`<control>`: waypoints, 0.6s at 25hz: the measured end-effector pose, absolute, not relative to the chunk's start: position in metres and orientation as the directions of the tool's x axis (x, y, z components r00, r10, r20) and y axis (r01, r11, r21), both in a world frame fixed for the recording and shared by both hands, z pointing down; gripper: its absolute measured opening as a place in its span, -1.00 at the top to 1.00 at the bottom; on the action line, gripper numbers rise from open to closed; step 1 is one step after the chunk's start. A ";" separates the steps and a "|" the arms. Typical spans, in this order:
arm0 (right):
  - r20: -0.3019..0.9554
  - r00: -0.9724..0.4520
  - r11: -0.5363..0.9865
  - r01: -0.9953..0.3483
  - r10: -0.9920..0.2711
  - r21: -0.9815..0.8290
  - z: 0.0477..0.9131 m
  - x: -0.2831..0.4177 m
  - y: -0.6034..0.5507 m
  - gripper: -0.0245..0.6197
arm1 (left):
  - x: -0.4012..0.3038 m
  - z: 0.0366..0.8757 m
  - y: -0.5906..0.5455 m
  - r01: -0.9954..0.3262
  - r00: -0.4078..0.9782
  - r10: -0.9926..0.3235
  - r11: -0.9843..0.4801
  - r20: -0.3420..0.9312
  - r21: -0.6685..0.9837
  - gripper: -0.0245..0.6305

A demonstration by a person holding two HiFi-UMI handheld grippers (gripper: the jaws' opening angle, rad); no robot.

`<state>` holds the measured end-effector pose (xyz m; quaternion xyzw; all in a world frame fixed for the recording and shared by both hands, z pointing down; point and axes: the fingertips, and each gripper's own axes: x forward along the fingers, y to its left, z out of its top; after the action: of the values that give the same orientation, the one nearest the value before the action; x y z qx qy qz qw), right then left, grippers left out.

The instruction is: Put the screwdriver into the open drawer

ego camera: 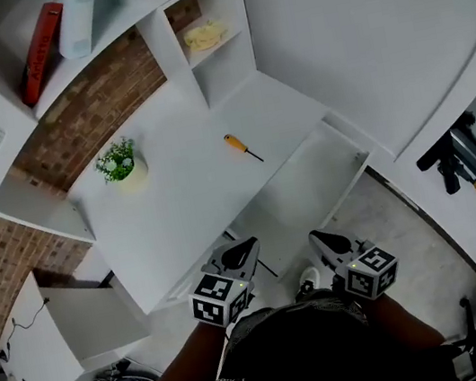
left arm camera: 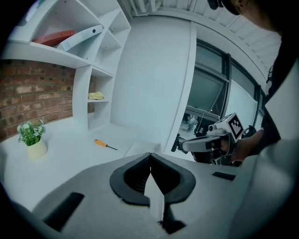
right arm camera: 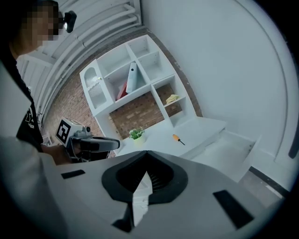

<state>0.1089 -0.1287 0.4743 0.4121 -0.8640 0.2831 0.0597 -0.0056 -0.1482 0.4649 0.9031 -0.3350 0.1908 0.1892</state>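
Head view shows left tool (ego camera: 247, 246) and right tool (ego camera: 317, 237) pressed together, empty — screwdriver (ego camera: 240, 146) on desk (ego camera: 182, 208).

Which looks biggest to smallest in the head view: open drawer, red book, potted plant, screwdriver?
1. open drawer
2. red book
3. potted plant
4. screwdriver, about as long as the plant but far thinner

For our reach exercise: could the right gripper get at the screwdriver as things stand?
Probably yes: nothing stands between the right gripper and the screwdriver on the desk, though it is shut.
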 end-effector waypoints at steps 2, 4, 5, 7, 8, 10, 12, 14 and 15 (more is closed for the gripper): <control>0.316 -0.674 0.522 -0.727 -0.668 -0.446 0.474 0.116 -0.141 0.91 | 0.000 0.465 -0.161 -0.694 0.683 -0.555 -0.695 0.475 0.185 0.87; 0.306 -0.687 0.537 -0.714 -0.658 -0.449 0.476 0.123 -0.151 0.91 | 0.006 0.466 -0.173 -0.711 0.664 -0.575 -0.684 0.478 0.164 0.87; 0.304 -0.693 0.542 -0.709 -0.654 -0.451 0.477 0.125 -0.154 0.91 | 0.009 0.467 -0.178 -0.719 0.656 -0.584 -0.677 0.478 0.159 0.87; 0.298 -0.705 0.550 -0.697 -0.644 -0.459 0.479 0.126 -0.161 0.91 | 0.016 0.468 -0.185 -0.727 0.647 -0.590 -0.669 0.483 0.156 0.87; 0.294 -0.710 0.553 -0.691 -0.639 -0.466 0.479 0.125 -0.165 0.91 | 0.019 0.469 -0.187 -0.727 0.645 -0.588 -0.669 0.488 0.154 0.87; 0.288 -0.720 0.555 -0.680 -0.632 -0.480 0.478 0.121 -0.169 0.91 | 0.023 0.470 -0.188 -0.723 0.645 -0.577 -0.674 0.502 0.154 0.87; 0.286 -0.723 0.556 -0.675 -0.628 -0.484 0.479 0.117 -0.172 0.91 | 0.022 0.473 -0.192 -0.718 0.643 -0.564 -0.679 0.518 0.153 0.87; 0.288 -0.719 0.549 -0.679 -0.633 -0.487 0.482 0.116 -0.173 0.91 | 0.017 0.478 -0.199 -0.716 0.638 -0.556 -0.683 0.533 0.146 0.87; 0.292 -0.712 0.540 -0.685 -0.638 -0.489 0.485 0.115 -0.175 0.91 | 0.013 0.480 -0.206 -0.714 0.637 -0.552 -0.685 0.538 0.142 0.87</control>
<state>0.1152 -0.1745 0.4848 0.3772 -0.8767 0.2959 0.0392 0.0135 -0.2057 0.4803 0.8879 -0.3566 0.2333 0.1736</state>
